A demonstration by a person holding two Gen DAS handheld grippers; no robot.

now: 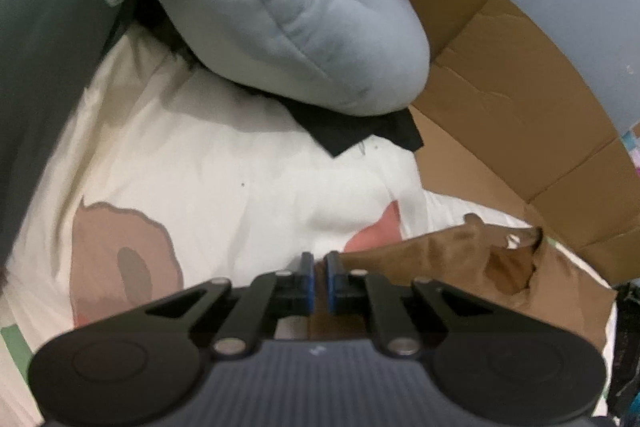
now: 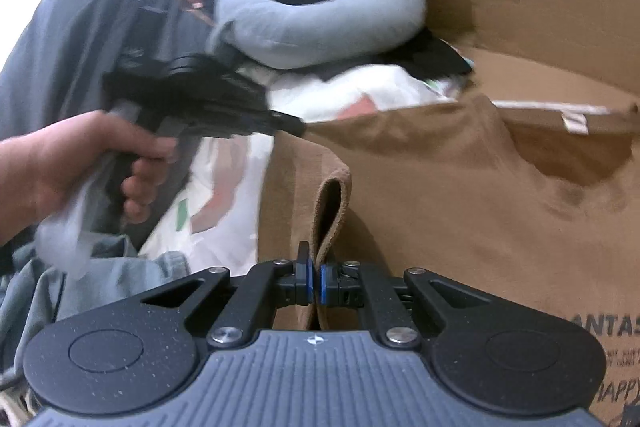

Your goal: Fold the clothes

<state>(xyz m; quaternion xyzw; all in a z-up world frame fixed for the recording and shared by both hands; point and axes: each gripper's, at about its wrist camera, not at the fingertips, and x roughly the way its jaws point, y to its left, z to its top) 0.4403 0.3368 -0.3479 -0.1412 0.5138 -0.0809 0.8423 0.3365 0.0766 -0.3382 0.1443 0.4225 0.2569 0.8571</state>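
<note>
Pinching brown shirt (image 2: 460,195) w/ right gripper (image 2: 316,277): jaws together on a folded edge of the fabric, loop of hem sticking up just past the blue pads (image 2: 325,283). Rest of shirt spreading out to the right, printed lettering showing at lower right edge, collar opening sagging toward upper right.

Clamping same shirt w/ left gripper (image 1: 319,269) too: jaws nearly together, brown cloth (image 1: 460,259) running in from the right to the fingertips; in right wrist view, tip of left gripper (image 2: 292,125) meeting shirt's upper left edge, fabric pulled taut from there. Gripping left tool's handle w/ a bare hand (image 2: 80,163), something pale and crumpled bunched beneath it, blurred.

Lying under and beside the shirt: white sheet (image 1: 224,179) w/ brown and pink patches, touching shirt along its left side. Sitting on the sheet further back: grey-blue curved cushion (image 1: 288,27), black cloth (image 1: 352,135) poking out from beneath it. Standing behind and to the right: flattened cardboard (image 1: 520,75), creased, shirt's far edge lying against it. Leaning at far left: dark grey pillow (image 2: 80,27). Bunching at lower left of right wrist view: grey-green garment (image 2: 48,287). Small furry shape near top of that view too blurred to ID.
</note>
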